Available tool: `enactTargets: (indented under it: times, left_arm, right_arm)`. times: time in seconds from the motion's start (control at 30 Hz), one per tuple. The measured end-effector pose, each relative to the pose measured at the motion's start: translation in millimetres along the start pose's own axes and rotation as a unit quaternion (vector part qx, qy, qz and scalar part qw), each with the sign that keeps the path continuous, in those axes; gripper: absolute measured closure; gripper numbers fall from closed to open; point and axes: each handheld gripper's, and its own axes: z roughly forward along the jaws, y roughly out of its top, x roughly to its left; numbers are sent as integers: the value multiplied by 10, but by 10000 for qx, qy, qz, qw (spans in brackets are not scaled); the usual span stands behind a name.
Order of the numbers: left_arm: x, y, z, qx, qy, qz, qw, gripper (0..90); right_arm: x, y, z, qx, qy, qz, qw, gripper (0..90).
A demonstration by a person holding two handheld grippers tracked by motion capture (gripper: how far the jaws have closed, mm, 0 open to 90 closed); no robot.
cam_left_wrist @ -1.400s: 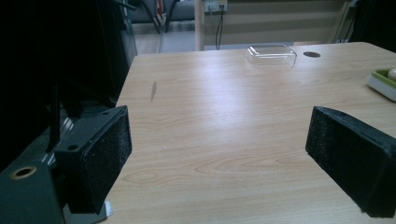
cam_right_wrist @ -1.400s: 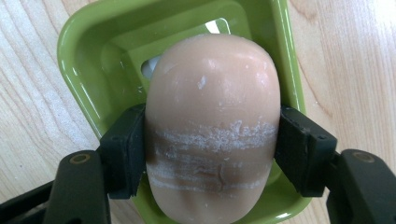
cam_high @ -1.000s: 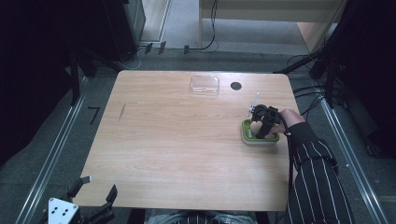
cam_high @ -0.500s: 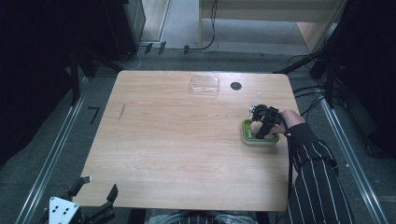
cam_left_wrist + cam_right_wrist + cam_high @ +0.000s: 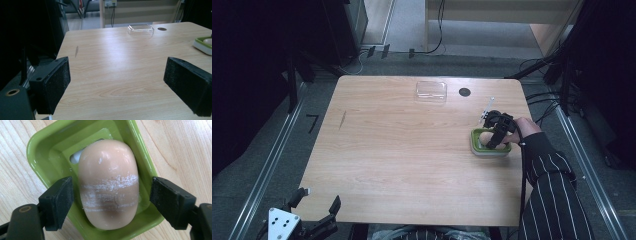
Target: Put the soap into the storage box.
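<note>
soap (image 5: 109, 183): no brand/emboss legible, just white scuff lines
dish (image 5: 140, 150): no label
clear box (image 5: 431, 90): no print
table (image 5: 402, 150): no txt/nums readable

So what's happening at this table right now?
A person's right gripper hangs over a peach oval bar of soap lying in a green plastic soap dish, fingers open on either side, not touching it. The left gripper waits open at the table's near edge. A clear plastic lid sits at the far side.
</note>
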Motion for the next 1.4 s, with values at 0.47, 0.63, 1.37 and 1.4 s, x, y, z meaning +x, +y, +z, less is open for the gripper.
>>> enactTargets:
  times: [0.47,0.63,1.37,1.4]
  left_arm:
    - [-15,14,54,0,-89,38,10000,72]
    - [5,14,66,-43,-142,-39,9999,72]
    - [-6,27,121,-63,-263,13,9996,72]
    - [-6,27,121,-63,-263,13,9996,72]
  right_arm:
    - [103,-33,-131,-74,76,331,9994,106]
    - [197,-48,-169,-25,-5,464,9989,46]
    - [693,-105,-333,-38,-294,798,9964,23]
    - [693,-105,-333,-38,-294,798,9964,23]
